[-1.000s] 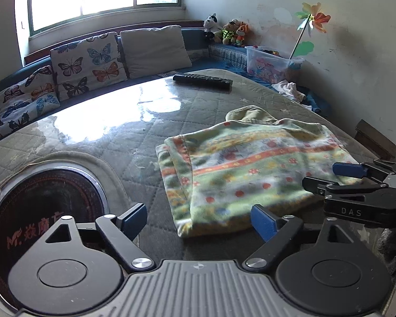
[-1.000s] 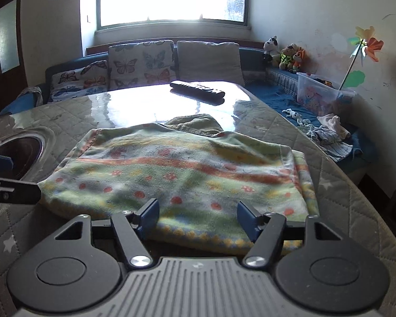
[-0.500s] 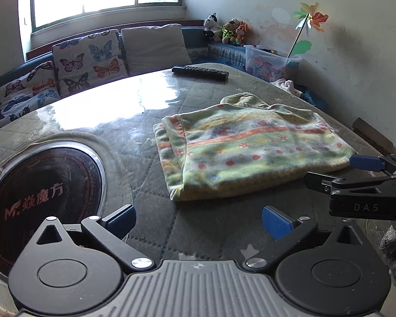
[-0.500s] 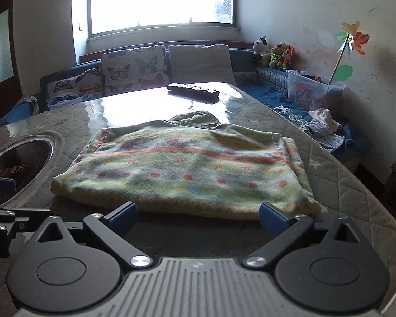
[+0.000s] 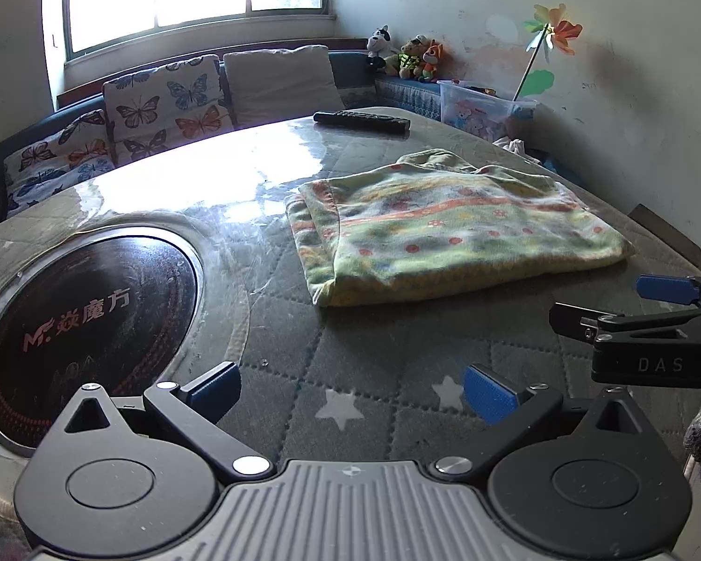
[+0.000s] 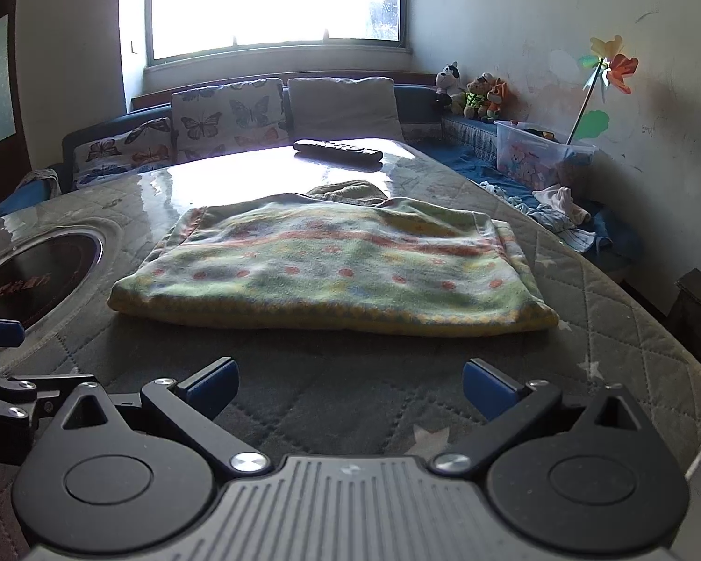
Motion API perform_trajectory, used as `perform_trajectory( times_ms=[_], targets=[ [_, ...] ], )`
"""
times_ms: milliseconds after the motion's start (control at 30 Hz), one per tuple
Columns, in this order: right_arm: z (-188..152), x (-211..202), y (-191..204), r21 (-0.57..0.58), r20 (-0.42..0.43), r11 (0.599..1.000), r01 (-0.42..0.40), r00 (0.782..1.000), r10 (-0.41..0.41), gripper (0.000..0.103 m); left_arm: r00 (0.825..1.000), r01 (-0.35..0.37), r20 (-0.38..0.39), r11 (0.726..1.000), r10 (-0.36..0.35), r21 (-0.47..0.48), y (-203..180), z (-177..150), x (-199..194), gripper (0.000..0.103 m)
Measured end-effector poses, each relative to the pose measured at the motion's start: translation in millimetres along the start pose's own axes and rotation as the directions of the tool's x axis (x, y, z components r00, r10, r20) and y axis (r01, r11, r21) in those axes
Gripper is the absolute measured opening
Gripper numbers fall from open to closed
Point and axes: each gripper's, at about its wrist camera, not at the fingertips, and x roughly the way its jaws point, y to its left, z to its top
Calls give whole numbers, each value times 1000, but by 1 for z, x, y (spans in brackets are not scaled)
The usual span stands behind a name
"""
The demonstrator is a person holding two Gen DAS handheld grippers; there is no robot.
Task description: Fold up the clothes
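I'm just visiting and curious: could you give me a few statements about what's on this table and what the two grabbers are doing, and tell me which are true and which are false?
1. The left gripper is clamped on the folded garment. False: it is open and holds nothing, short of the cloth.
2. The right gripper is open, with the garment lying ahead of it. True.
3. A remote control lies on the table beyond the garment. True.
4. The garment covers the round cooktop. False: the cooktop is bare, off to the garment's left.
5. The garment lies folded flat on the table. True.
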Motion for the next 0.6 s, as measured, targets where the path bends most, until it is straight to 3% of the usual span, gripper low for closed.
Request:
perform_trajectory(
  times_ms=[600],
  targets=[
    [-17,-12,2,32,-15,999,27,1000,-26,103,1000,-19,10,999,18,36,-7,-13,-6,103]
  ],
)
